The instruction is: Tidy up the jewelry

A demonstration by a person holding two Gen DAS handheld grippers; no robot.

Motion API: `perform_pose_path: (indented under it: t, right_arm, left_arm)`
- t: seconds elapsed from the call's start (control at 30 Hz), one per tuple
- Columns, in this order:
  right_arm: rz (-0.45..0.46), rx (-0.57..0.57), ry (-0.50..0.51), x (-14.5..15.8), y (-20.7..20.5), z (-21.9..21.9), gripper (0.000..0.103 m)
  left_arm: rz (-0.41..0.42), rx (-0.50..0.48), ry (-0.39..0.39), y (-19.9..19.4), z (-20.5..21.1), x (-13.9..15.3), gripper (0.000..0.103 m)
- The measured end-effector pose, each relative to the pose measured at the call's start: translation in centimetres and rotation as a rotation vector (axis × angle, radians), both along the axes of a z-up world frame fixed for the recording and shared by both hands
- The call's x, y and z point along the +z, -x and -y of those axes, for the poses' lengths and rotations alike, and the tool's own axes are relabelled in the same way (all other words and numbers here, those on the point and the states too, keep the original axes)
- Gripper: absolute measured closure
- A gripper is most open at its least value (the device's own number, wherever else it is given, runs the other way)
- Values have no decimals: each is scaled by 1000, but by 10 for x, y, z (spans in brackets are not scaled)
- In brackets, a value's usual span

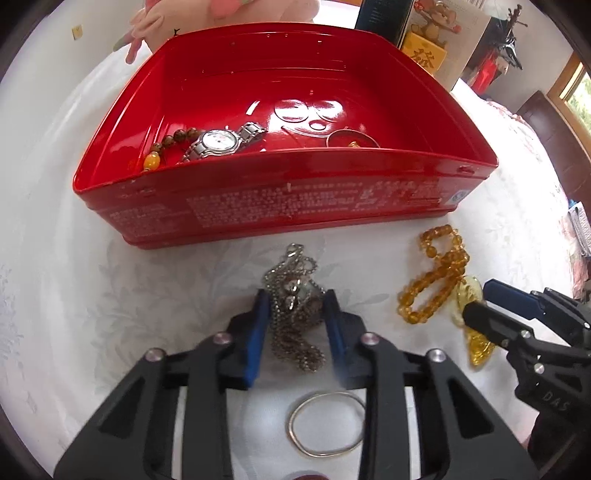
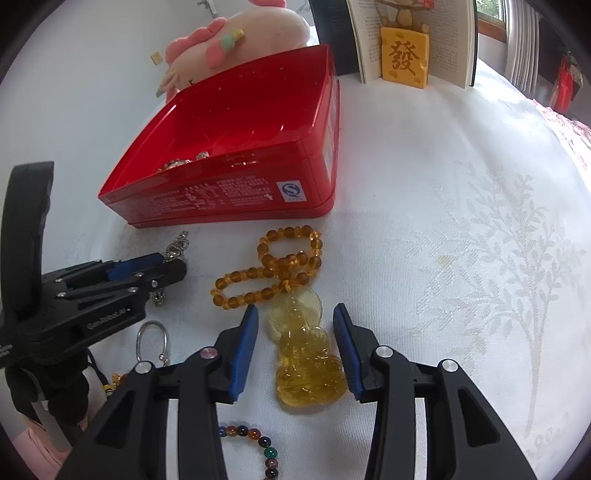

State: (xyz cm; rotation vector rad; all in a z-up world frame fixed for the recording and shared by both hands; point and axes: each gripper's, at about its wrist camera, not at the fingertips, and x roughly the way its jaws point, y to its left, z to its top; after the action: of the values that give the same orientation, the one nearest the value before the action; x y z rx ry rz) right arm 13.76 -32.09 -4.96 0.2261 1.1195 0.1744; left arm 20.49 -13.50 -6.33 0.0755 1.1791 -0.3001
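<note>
Red tin box (image 1: 284, 199) sits open on a desk covered by a white cloth with a woven leaf pattern (image 2: 480, 258). Inside the box, by its near wall: a silver wristwatch (image 1: 221, 142), a string of brown beads ending in an orange bead (image 1: 166, 146), and a small round red item (image 1: 351, 139) partly hidden by the wall. Left gripper (image 1: 295, 295) points steeply down just in front of the box; its blue-padded jaws stand narrow, one on each side of a heap of silver ball chain (image 1: 295, 306) lying on the cloth. Small gaps show between pads and chain; the chain is not lifted. A plain silver bangle (image 1: 327, 424) lies flat on the cloth below that gripper's frame. Right gripper (image 2: 295, 350) also tilts down, jaws moderately apart, straddling a translucent yellow carved figure pendant (image 2: 306, 362); neither pad touches it. The pendant joins an amber bead necklace (image 2: 273, 266) looped on the cloth between the gripper and the box. A multicoloured bead bracelet (image 2: 255, 443) lies near the bottom edge of the right wrist view. Behind the box: a pink plush toy (image 2: 236, 33), an open book standing upright (image 2: 443, 40), and a yellow block bearing a Chinese character (image 2: 404, 59).
</note>
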Motion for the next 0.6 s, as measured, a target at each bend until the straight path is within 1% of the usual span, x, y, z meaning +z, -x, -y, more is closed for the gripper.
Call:
perform_pose_path:
  t: [0.1, 0.2, 0.27, 0.4, 0.5, 0.6]
  right_arm:
    - [-1, 1, -3, 0, 0, 1, 61]
    - [-9, -4, -17, -1, -2, 6, 61]
    - [-12, 1, -7, -1, -2, 5, 61]
    - [-11, 47, 55, 2, 0, -8, 61]
    - [-30, 86, 133, -4, -2, -21, 60]
    - [-26, 107, 189, -6, -4, -30, 60]
  left_arm:
    - [12, -8, 38, 2, -4, 4, 94]
    - [3, -11, 66, 3, -10, 2, 96]
    - [10, -9, 75, 4, -14, 4, 96]
    - [29, -11, 92, 12, -28, 12, 98]
    - [42, -16, 108, 14, -31, 17, 98]
    - [51, -20, 123, 19, -38, 23, 98]
